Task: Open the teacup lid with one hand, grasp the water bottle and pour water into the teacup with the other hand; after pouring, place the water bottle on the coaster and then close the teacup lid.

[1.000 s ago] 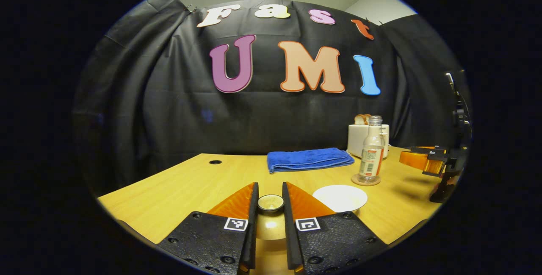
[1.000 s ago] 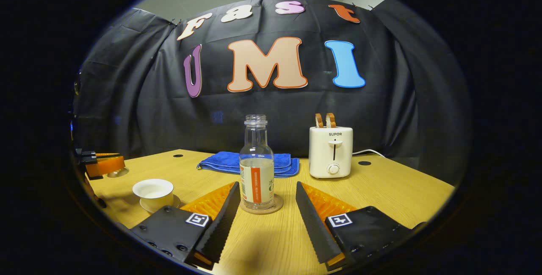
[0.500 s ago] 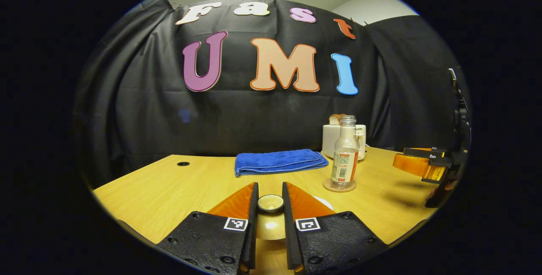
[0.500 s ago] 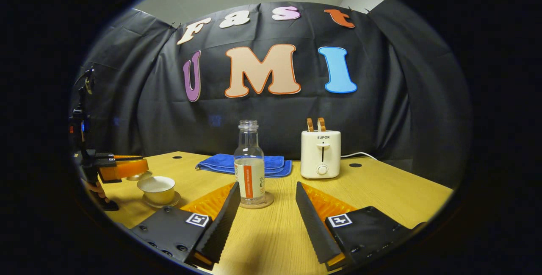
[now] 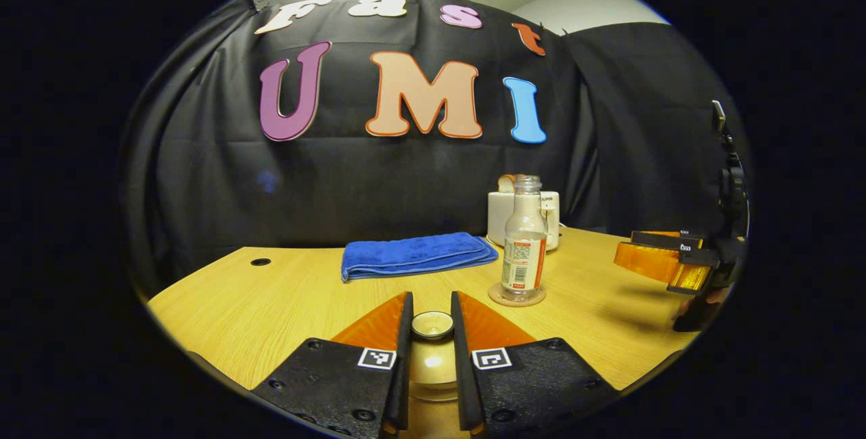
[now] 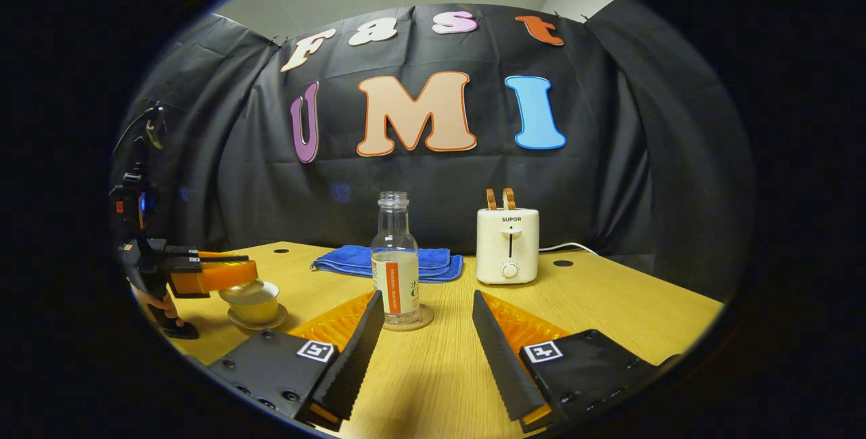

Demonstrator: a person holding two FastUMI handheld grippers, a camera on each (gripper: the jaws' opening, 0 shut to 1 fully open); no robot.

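My left gripper (image 5: 431, 298) is shut on the round knob (image 5: 432, 324) of the teacup lid (image 5: 433, 366), which hangs under its fingers. In the right gripper view the left gripper (image 6: 249, 274) holds the lid (image 6: 240, 290) level right over the white teacup (image 6: 256, 306) on its saucer (image 6: 257, 322); I cannot tell whether lid and rim touch. The clear water bottle (image 6: 396, 270) stands capless and upright on the round coaster (image 6: 410, 322). My right gripper (image 6: 427, 298) is open, a little short of the bottle, touching nothing. From the left gripper view, the bottle (image 5: 524, 243) stands centre right.
A folded blue towel (image 6: 385, 261) lies behind the bottle. A white toaster (image 6: 507, 244) with bread in it stands at the back right, its cord trailing right. The wooden table (image 6: 609, 304) has cable holes near its far edge. A hand holds the left gripper at the table's left edge.
The left gripper has carried the lid rightward and down until it sits over the teacup. The right gripper has drawn back a little from the bottle, still open.
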